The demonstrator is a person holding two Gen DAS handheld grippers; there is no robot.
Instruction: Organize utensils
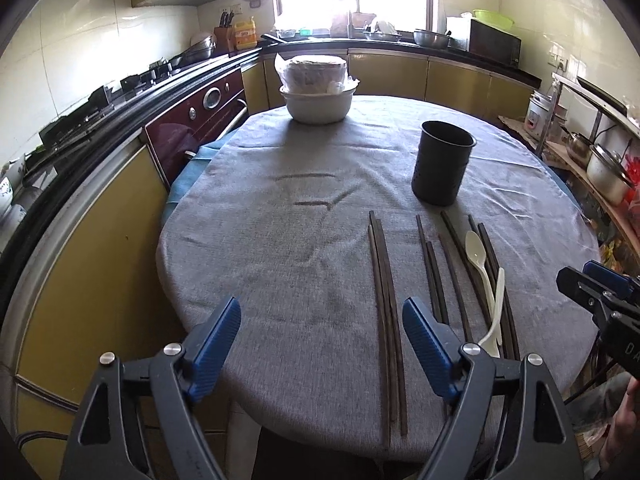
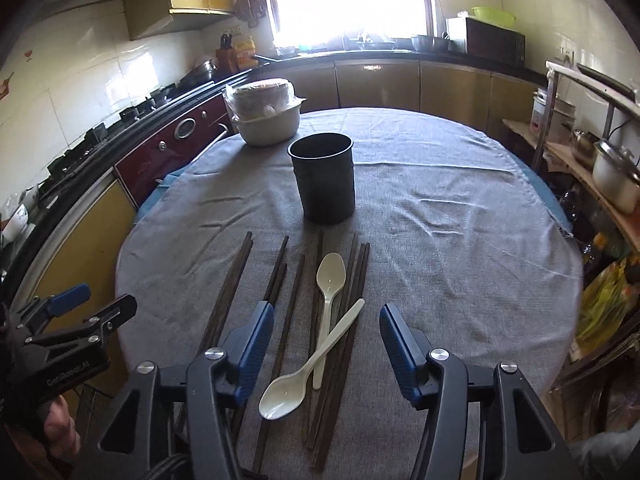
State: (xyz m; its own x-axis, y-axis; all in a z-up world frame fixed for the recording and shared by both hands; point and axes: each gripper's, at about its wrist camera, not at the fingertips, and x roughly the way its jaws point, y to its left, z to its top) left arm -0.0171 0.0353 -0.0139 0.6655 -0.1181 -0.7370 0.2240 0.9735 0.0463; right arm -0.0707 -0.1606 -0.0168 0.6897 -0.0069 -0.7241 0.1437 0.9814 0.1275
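A black cylindrical holder (image 1: 442, 172) (image 2: 324, 180) stands upright on the grey-clothed round table (image 1: 280, 264) (image 2: 460, 280). Several dark wooden chopsticks (image 1: 384, 300) (image 2: 230, 288) lie side by side in front of it. Two cream plastic spoons (image 1: 484, 272) (image 2: 330, 284) lie crossed over the right-hand chopsticks. My left gripper (image 1: 322, 308) hovers open over the table's near edge, its right finger beside the leftmost chopstick pair. My right gripper (image 2: 326, 310) hovers open above the crossed spoons, touching nothing. Each gripper shows at the edge of the other's view (image 1: 592, 292) (image 2: 100, 312).
A white bowl (image 1: 318, 106) (image 2: 266, 130) with plastic-wrapped dishes in it stands at the table's far side. A stove and counter (image 1: 100, 112) run close along the left. Shelves with pots (image 1: 604, 168) stand to the right.
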